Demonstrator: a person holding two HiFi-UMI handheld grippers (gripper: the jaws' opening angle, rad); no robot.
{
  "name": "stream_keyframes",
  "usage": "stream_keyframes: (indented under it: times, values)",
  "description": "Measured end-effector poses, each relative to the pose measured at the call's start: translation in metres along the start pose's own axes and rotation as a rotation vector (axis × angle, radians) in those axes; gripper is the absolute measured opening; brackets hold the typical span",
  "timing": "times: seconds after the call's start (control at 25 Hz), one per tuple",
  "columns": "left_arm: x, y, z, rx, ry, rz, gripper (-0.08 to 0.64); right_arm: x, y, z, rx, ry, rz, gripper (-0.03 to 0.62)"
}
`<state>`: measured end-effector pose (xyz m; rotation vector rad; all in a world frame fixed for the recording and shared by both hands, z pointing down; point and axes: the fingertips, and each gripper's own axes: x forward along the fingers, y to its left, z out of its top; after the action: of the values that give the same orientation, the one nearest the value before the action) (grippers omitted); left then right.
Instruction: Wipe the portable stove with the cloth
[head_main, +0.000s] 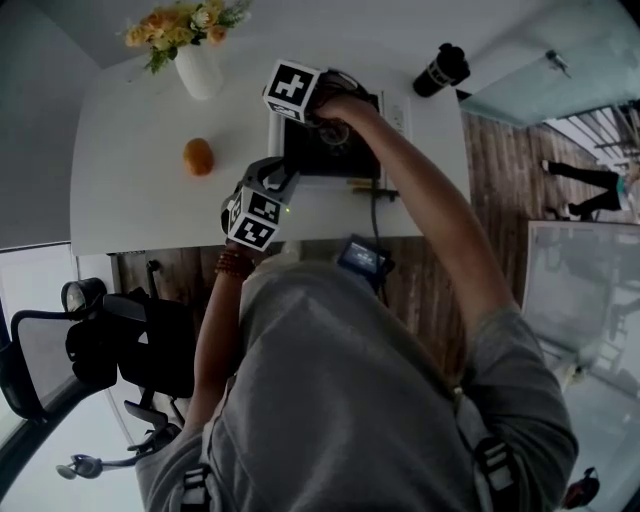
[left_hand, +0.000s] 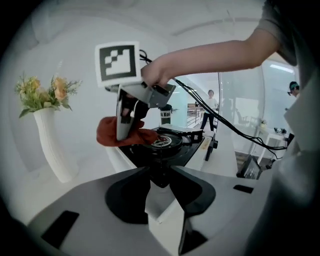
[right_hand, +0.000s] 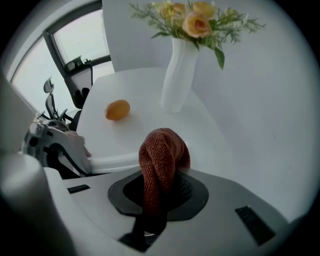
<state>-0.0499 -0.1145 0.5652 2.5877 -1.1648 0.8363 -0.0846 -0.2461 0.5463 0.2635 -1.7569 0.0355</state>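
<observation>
Evidently we are in the middle of the wipe, not at its start; the cloth (left_hand: 107, 135), a rust-red terry bunch, is already gathered in the right tongs (right_hand: 159, 200), which are clenched on it with a fold bulging out past the tips; seen from the left gripper view, the cloth sits at the far left edge of the portable stove (left_hand: 165, 150), at the rim of its black top and just beside the round burner; whether it presses on the top or hangs just above it we cannot tell. The stove itself stands on the white surface (head_main: 140, 200), well apart from the vase of flowers (head_main: 198, 70) and the small orange fruit (head_main: 198, 157). We judge that most of the job may be left: the burner ring and the right half of the top lie away from the cloth; no dirt or wet streak shows, so how much has been covered we cannot say.

As for pose, the right forearm reaches out over the stove with its tongs aimed steeply down at the top; the left tongs (left_hand: 160, 175) are held low, slanting down at the stove's near corner, and we read them as closed on that white corner, which sits wedged between the two pads, steadying the stove.
</observation>
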Motion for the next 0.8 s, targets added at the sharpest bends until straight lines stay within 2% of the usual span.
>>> stream_keyframes:
  times: [0.08, 0.24, 0.56, 0.8]
  values:
    - [-0.005, -0.003, -0.004, 0.022, 0.031, -0.009, 0.155, 0.016, 0.0, -0.007, -0.017, 0.052, -0.018, 0.071]
    - [-0.011, -0.008, -0.011, -0.021, 0.046, -0.04, 0.175, 0.02, 0.003, -0.015, -0.033, 0.094, -0.038, 0.069]
    - [-0.01, -0.004, -0.013, -0.073, 0.029, -0.041, 0.176, 0.017, 0.047, -0.025, -0.029, 0.13, 0.191, 0.069]
    - [-0.011, -0.004, -0.013, -0.072, 0.031, -0.039, 0.176, 0.014, 0.073, -0.032, -0.079, 0.17, 0.257, 0.067]
